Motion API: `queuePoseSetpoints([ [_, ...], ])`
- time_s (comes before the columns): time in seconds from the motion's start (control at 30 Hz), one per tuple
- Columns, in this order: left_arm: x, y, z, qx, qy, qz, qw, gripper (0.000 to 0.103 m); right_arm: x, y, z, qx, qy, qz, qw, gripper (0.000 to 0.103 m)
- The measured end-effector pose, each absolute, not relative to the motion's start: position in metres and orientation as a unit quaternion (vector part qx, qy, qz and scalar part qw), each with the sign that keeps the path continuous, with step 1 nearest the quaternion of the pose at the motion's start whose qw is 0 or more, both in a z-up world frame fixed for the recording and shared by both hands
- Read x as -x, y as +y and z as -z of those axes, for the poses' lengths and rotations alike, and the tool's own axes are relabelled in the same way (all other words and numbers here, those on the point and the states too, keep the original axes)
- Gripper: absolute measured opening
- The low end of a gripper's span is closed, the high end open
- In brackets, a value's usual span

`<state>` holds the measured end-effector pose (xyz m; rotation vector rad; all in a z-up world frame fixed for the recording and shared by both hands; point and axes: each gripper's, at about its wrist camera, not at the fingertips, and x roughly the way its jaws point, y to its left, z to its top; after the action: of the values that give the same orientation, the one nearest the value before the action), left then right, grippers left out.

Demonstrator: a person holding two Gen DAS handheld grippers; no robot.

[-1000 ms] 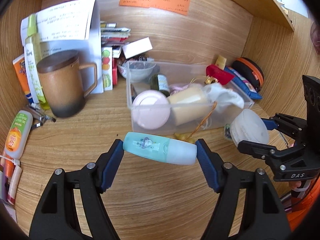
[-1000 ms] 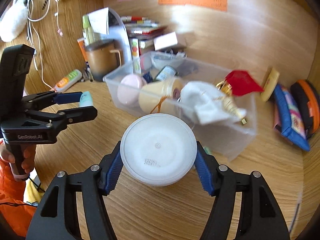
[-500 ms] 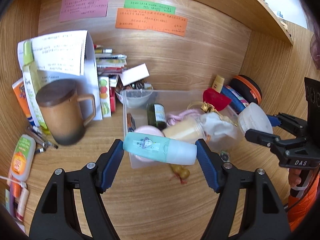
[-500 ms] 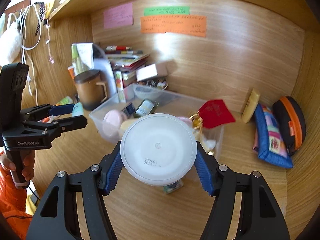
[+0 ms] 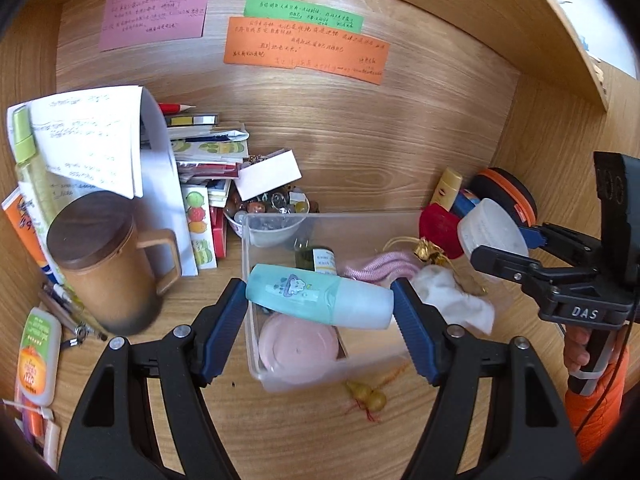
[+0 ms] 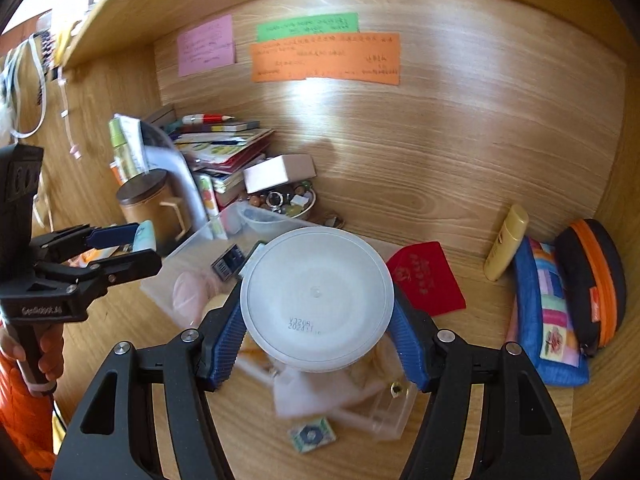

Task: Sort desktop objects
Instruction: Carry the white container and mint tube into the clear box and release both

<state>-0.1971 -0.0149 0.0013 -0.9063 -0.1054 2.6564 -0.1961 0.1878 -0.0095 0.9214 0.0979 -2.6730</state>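
My left gripper is shut on a teal bottle with a pale cap, held crosswise above the near left end of a clear plastic bin. My right gripper is shut on a round white jar, its flat face toward the camera, held over the bin. The bin holds a pink round case, a small dark bottle, a pink cord and white cloth. Each gripper shows in the other's view: the right gripper at the right, the left gripper at the left.
A brown lidded mug, papers and stacked books stand at the back left, with a bowl of trinkets behind the bin. A red pouch, yellow tube, blue patchwork case and orange-black case lie at right. A yellow gourd charm lies in front.
Both grippers have risen and drawn back with their loads still held. The bin, once behind the held objects, now lies below them, and more of the back wall and its notes shows.
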Motion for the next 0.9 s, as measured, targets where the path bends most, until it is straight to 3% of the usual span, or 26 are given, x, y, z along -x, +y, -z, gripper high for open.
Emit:
queuePoseSetpoints([
  [0.9, 0.267, 0.008, 0.037, 0.381, -0.036, -0.908, 0.170, 0.073, 0.264, 0.172, 0.058, -0.392, 0.065, 0.909, 0.126, 0.062],
])
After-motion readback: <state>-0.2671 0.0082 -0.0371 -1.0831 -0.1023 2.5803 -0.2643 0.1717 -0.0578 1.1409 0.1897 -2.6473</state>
